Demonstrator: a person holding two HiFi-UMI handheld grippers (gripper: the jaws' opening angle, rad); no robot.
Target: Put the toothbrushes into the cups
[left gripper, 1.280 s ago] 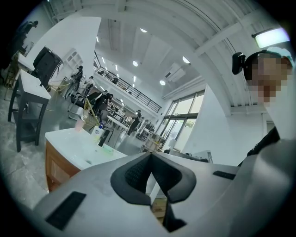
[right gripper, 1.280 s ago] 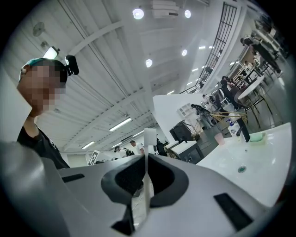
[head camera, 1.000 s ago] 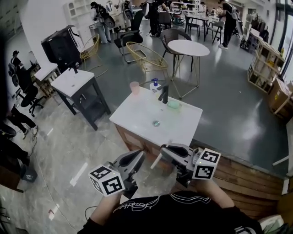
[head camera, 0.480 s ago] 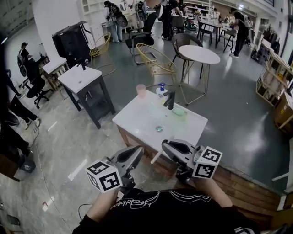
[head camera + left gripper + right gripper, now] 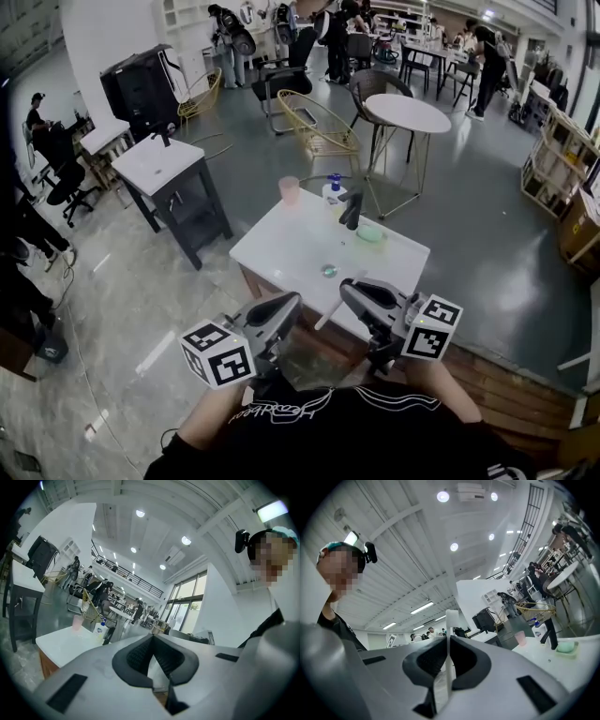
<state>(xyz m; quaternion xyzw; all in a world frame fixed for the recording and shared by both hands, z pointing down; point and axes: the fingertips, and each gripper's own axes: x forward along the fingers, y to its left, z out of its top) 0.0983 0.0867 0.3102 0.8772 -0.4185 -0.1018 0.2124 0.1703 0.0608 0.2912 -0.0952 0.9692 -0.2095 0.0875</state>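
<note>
White and thin, the toothbrush (image 5: 451,625) is pinched in the right gripper (image 5: 450,639). The right gripper view shows this best: the two dark pads press on the stick from both sides, and the stick goes straight up and down across them. Its top end sticks out past the tips and looks a bit wider and square. I cannot see any bristles. The head view shows what that view does not: the other end of the toothbrush (image 5: 328,316) pokes out under the right gripper (image 5: 349,289) and slants down toward the person's left. It hangs in the air just in front of the near edge of the table (image 5: 291,246), touching nothing else. The left gripper view shows the left gripper (image 5: 152,638) with its tips together and nothing sticking out of them. In the head view the left gripper (image 5: 291,302) sits beside the right one, also off the near edge. On the table, a pink cup (image 5: 289,190) stands at the far left corner. A soap bottle (image 5: 334,187) and a black tap (image 5: 352,210) stand along the far edge. A low green bowl (image 5: 371,234) sits just right of the tap, and a drain (image 5: 329,271) is near the middle.
</note>
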